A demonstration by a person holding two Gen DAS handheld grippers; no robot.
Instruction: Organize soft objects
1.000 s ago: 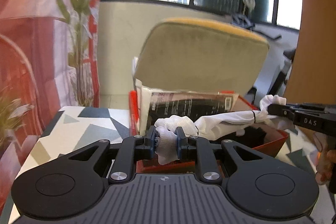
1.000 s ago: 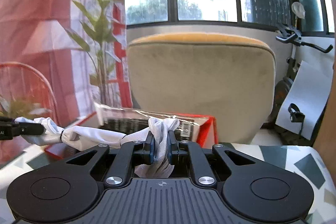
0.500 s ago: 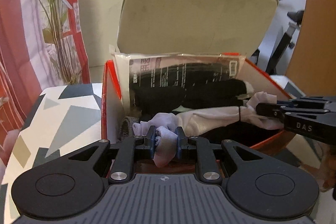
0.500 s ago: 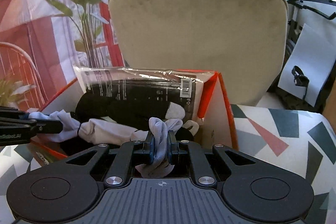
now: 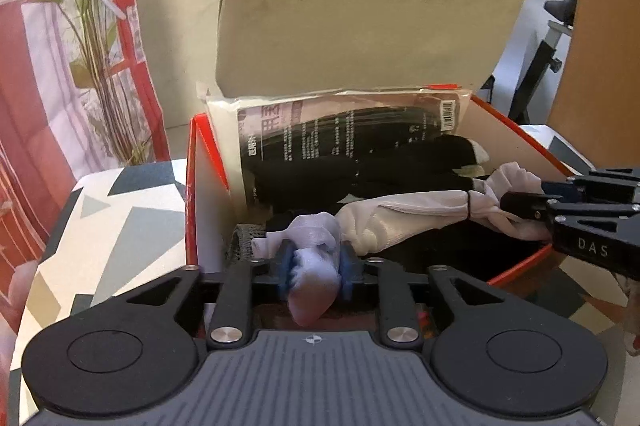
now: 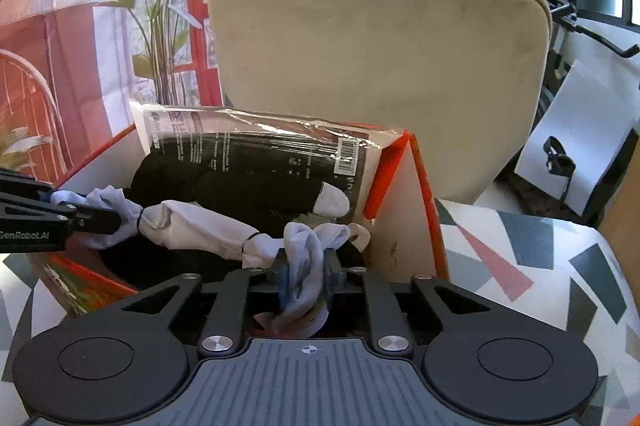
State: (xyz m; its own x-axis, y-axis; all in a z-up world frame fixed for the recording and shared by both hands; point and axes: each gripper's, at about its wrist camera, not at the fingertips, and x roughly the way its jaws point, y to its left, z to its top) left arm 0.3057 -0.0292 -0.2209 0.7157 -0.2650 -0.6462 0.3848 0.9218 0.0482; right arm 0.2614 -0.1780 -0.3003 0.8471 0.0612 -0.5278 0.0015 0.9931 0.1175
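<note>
Left gripper pointed down and forward, jaws partway apart and just been opening, white cloth bundle end between the blue pads, pads touching its sides. Right gripper pointed the same way at the bundle's other end, jaws narrow, also just been opening, cloth bunched between them. Each gripper showed at the other camera's edge.
</note>
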